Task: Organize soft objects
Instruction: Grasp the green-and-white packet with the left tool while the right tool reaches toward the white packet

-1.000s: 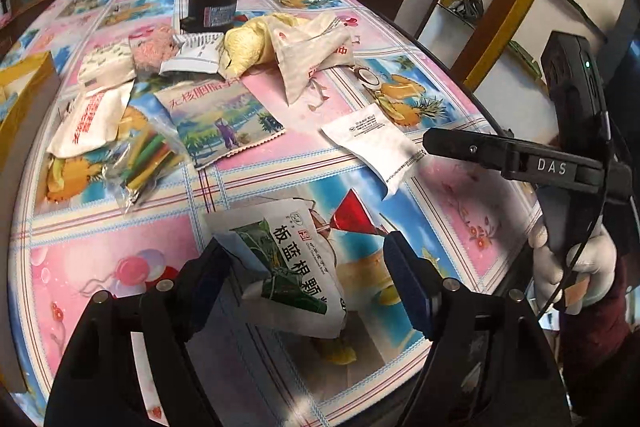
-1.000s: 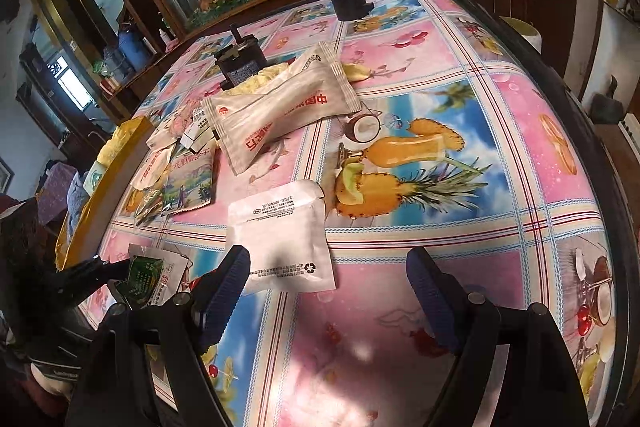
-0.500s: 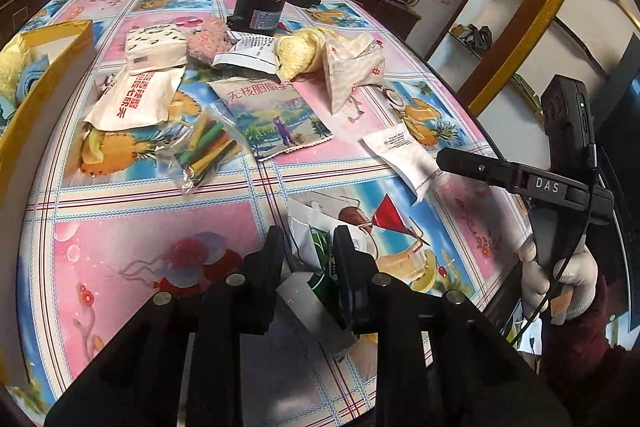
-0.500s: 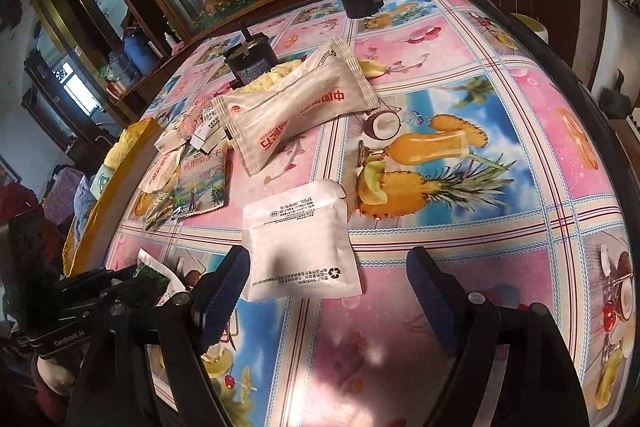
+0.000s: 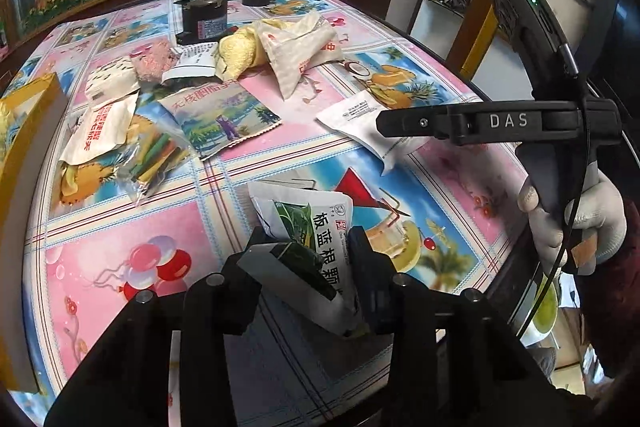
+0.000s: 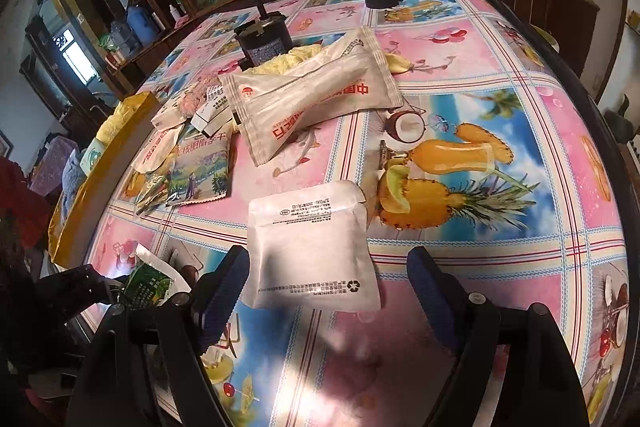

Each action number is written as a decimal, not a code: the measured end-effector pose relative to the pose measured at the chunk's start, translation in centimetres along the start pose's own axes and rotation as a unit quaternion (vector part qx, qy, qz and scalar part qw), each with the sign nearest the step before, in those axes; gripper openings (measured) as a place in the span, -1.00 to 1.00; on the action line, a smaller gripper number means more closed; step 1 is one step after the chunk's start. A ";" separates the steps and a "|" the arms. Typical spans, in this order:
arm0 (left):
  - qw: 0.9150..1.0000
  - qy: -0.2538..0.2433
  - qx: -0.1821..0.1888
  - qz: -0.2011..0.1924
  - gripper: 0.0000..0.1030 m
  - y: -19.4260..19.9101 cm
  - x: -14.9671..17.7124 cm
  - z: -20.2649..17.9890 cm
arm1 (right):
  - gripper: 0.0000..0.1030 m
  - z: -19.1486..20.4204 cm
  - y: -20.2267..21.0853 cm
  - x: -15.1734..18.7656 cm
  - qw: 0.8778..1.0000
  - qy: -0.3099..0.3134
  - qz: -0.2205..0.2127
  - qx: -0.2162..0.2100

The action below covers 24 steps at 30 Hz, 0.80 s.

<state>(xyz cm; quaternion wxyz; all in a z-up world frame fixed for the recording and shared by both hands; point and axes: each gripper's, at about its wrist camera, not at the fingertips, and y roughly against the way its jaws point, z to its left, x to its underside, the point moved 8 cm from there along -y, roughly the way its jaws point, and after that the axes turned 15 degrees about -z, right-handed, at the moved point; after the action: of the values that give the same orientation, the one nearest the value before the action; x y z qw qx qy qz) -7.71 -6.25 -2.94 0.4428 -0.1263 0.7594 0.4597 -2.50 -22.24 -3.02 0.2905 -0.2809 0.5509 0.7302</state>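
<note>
- Fingers of our left gripper (image 5: 308, 259), apart a second ago, now clamp the green-and-white crinkled foil sachet (image 5: 316, 231), lifting it.
- Our right gripper (image 6: 328, 275) fingers stay apart over the flat white plastic pouch (image 6: 312, 247).

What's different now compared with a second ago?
The left gripper shut its jaws on the green-and-white sachet, which had lain loose between them, and has raised it off the tablecloth. The right gripper stayed open, the white pouch lying between its jaws. The pile behind is unchanged.
</note>
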 end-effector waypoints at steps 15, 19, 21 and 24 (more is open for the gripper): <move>0.982 0.143 -0.068 -0.105 -0.26 9.8 -2.6 10.6 | 0.05 4.7 -1.8 0.9 0.992 0.118 0.025 0.020; 0.967 0.172 -0.129 -0.137 -0.26 13.6 -2.7 15.7 | 0.02 5.7 -1.2 0.4 0.995 0.100 0.014 -0.008; 0.959 0.179 -0.161 -0.147 -0.26 15.1 -2.5 17.9 | 0.02 6.5 -0.6 -0.4 0.995 0.096 0.003 -0.022; 0.948 0.192 -0.205 -0.148 -0.25 16.2 -1.6 21.1 | 0.02 8.6 0.3 -1.6 0.993 0.106 -0.013 -0.042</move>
<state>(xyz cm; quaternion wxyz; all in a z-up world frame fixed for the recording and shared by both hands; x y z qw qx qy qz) -4.76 19.28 3.95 0.3160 -0.4112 0.6922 0.5019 -2.45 -14.14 0.35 0.2277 -0.3759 0.5437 0.7150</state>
